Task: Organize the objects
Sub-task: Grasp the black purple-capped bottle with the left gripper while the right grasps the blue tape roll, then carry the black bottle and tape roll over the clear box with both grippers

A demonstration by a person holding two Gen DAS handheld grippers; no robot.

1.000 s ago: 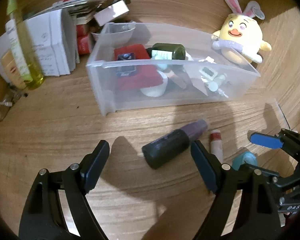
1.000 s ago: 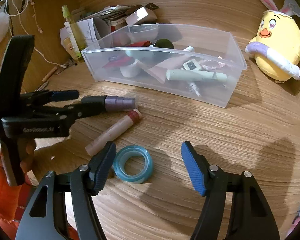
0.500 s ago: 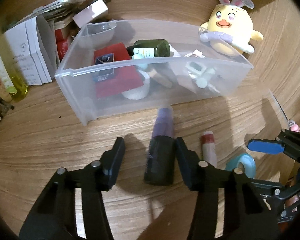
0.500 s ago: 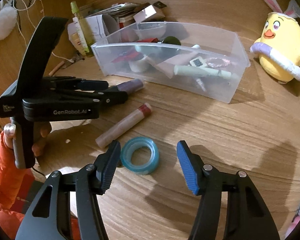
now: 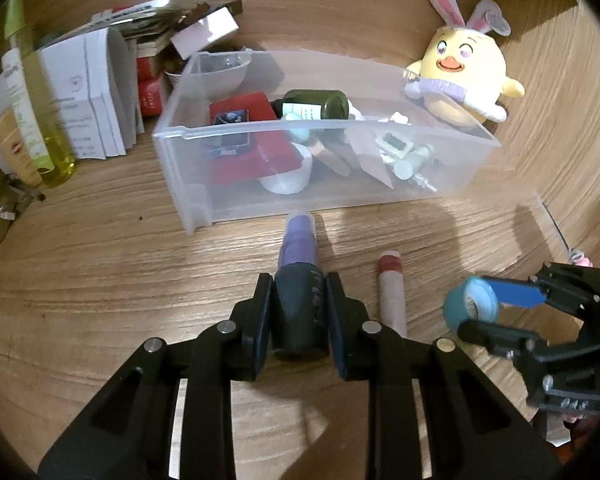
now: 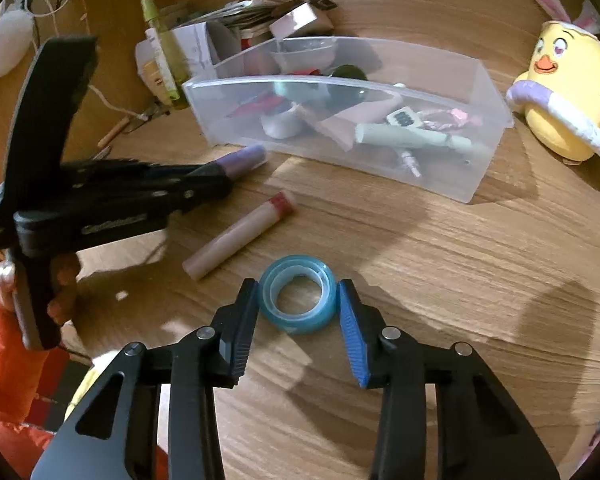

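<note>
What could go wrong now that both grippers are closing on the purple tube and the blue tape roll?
The left gripper holds the purple tube with the black cap only by that cap, so the cap could pull off or the tube could droop when lifted. The right gripper pinches the translucent blue tape roll across its round rim; it might squirt out. The clear plastic bin is crowded, so dropped items may land askew.

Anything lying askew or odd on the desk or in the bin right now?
Nothing is spilled or broken. The dark green bottle lies on its side atop the jumble in the clear bin, and the red-capped tube lies loose on the desk. Both grips look square.
</note>
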